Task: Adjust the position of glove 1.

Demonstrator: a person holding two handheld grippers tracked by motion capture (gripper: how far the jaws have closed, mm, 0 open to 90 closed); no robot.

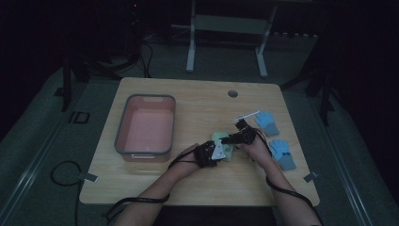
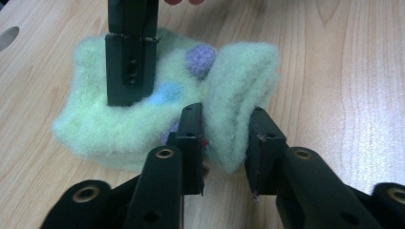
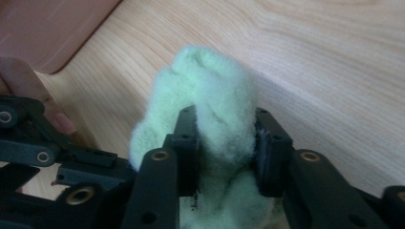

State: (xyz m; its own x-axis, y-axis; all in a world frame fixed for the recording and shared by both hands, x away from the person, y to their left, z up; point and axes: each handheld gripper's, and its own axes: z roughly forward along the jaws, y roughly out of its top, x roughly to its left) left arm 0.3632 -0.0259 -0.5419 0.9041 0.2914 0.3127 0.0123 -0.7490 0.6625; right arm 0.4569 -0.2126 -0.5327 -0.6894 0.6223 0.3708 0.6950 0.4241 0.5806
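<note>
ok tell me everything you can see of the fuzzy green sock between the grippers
The sock is pale mint green, fluffy like fleece yarn, with a purple and a blue dot on it. It lies crumpled on the wooden table right of the pink bin. The left gripper pinches a raised fold, and the right gripper clamps another bunched part.

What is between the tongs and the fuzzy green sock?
Nothing visible. The left tongs pinch one fold of the fuzzy green sock, and the right tongs squeeze another part of it, so both already press on the sock on the table.
</note>
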